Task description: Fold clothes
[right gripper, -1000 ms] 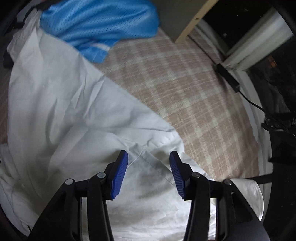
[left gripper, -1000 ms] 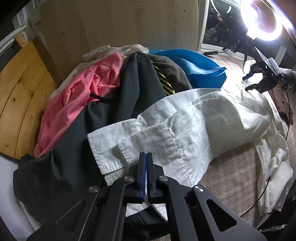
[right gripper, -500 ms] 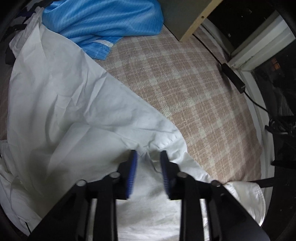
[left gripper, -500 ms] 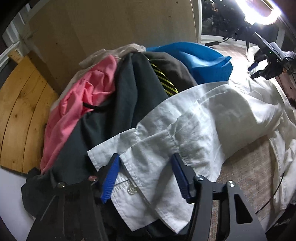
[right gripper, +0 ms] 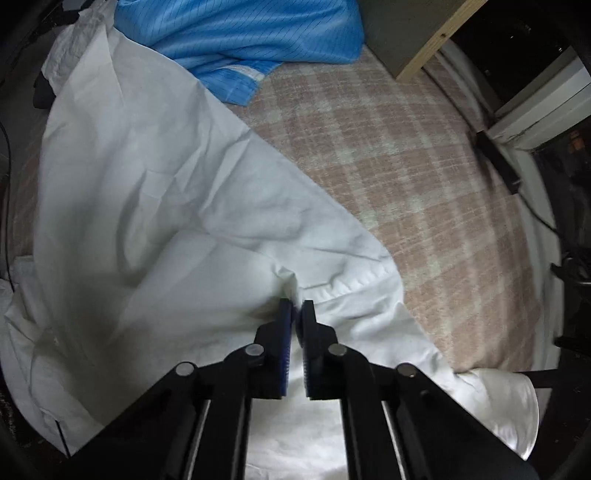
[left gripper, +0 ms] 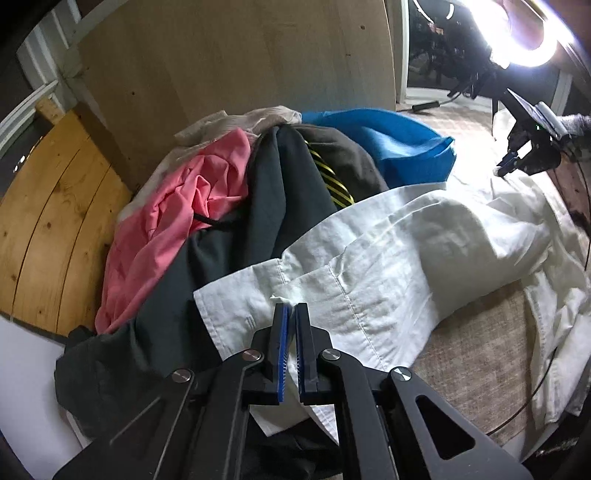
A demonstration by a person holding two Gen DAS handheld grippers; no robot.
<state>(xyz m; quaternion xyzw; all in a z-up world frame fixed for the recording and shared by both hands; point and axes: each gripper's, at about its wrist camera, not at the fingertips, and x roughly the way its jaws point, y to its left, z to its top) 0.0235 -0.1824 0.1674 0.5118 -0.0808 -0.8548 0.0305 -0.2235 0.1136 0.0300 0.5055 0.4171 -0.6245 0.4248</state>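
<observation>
Currently logged: white cotton button shirt (left gripper: 388, 266), spread across pink-and-cream checked bed cover (right gripper: 424, 166), one end draped on heaped laundry. Left gripper (left gripper: 291, 314) clamped on pinch of shirt cloth near cuff; right gripper (right gripper: 296, 310) clamped on seam fold at far end, presumably to lift and stretch shirt flat for folding. Behind shirt: blue striped garment (right gripper: 240, 33), pink garment (left gripper: 177, 214), dark grey garment (left gripper: 258, 206). No readable labels or writing.

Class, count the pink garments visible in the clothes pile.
1. The pink garment lies on the pile's left side, beside the dark garment; others may be buried.
</observation>
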